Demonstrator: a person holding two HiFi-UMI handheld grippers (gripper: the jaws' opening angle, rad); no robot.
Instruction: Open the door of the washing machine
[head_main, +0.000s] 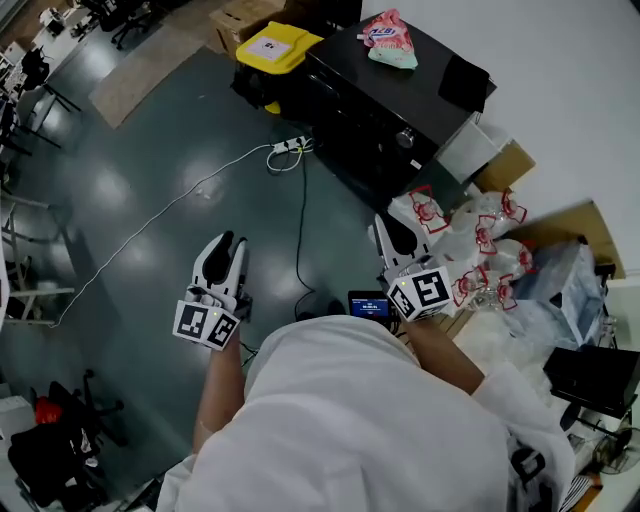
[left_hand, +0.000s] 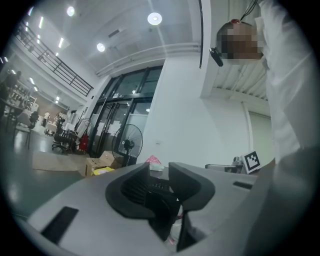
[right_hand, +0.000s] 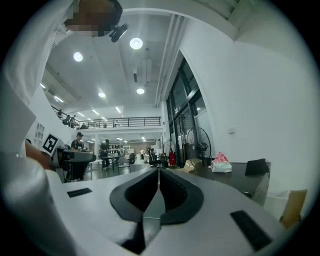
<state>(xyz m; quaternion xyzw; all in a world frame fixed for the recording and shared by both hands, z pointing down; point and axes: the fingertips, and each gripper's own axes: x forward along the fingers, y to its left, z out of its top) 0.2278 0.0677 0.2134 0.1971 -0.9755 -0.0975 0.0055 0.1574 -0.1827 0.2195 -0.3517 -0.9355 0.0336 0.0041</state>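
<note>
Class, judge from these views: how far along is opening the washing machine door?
Done: nothing yet; the black machine ahead, a pink packet on top, shows no open door. In hand: both grippers are held out short of it, the left gripper open and empty, the right gripper shut. To do: reach the machine, grip the door, pull it open.

We are standing in a big open lab hall.
We are looking over a polished grey floor (head_main: 140, 130) with a power strip (head_main: 288, 146) and cable (head_main: 150, 224) trailing across it, cardboard boxes (head_main: 238, 22), office chairs (head_main: 70, 440), a fan (right_hand: 199, 142), glass doors (left_hand: 117, 115), a railed mezzanine (right_hand: 125, 121), ceiling lights (right_hand: 136, 43) and people (right_hand: 78, 141) working at desks (right_hand: 80, 158).
</note>
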